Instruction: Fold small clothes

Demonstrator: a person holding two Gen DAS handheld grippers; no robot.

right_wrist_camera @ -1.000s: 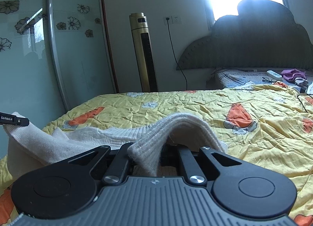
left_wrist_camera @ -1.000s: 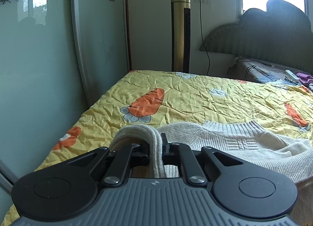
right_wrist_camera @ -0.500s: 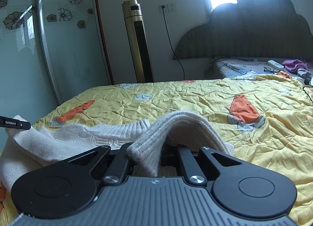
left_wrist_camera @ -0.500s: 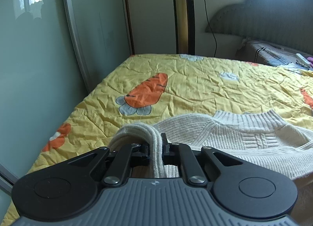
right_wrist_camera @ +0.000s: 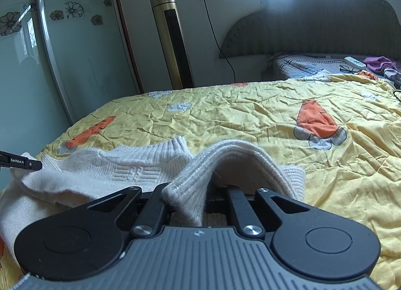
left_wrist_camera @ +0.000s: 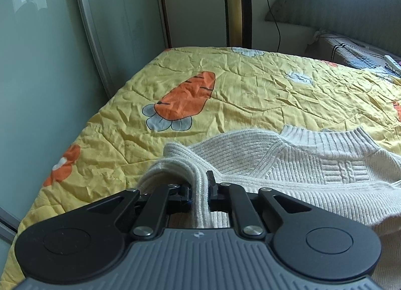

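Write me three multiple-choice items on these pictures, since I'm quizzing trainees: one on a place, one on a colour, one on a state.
1. Where does the sweater lie?
A. on the bed quilt
B. on the floor
C. on a chair

2. What colour is the sweater?
A. purple
B. cream white
C. black

3. How are the left tongs and right tongs?
A. both open, empty
B. only the left shut on knit
C. both shut on knit

Answers:
1 A, its neckline rests on the yellow carrot quilt.
2 B, pale ribbed knit in both views.
3 C, a fold of knit is pinched in each pair.
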